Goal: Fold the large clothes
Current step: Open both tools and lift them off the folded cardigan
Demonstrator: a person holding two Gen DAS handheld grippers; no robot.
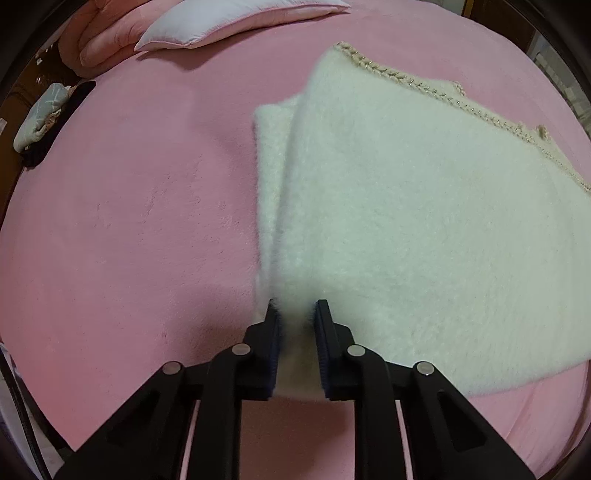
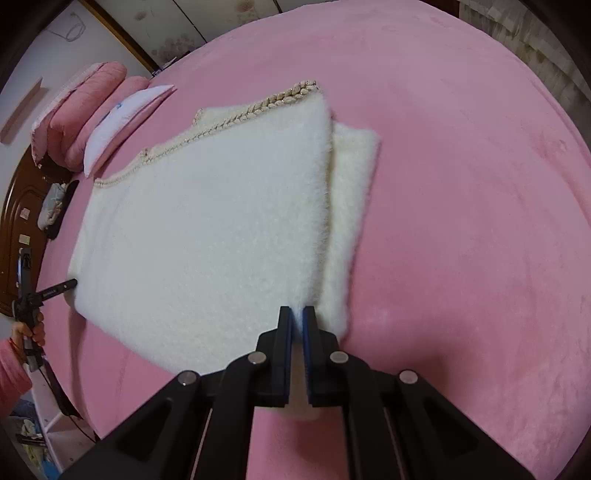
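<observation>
A white fluffy garment (image 1: 406, 206) with a braided beige trim (image 1: 436, 92) lies flat on the pink bed (image 1: 129, 206), a folded-in sleeve (image 1: 269, 147) showing along its left edge. My left gripper (image 1: 295, 306) is shut on the near left corner, with white pile bunched between its pads. In the right wrist view the same garment (image 2: 207, 221) fills the middle, with the other sleeve (image 2: 351, 192) along its right edge. My right gripper (image 2: 297, 312) is shut on the near right corner. The left gripper (image 2: 72, 284) shows at the garment's far left corner, held by a hand (image 2: 33, 328).
A white pillow (image 1: 221, 22) and a rolled pink quilt (image 1: 99, 37) lie at the head of the bed. A grey-blue bundle (image 1: 40, 114) sits at the left edge by the wooden headboard (image 2: 18, 206). Pink bedding (image 2: 480, 221) spreads to the right of the garment.
</observation>
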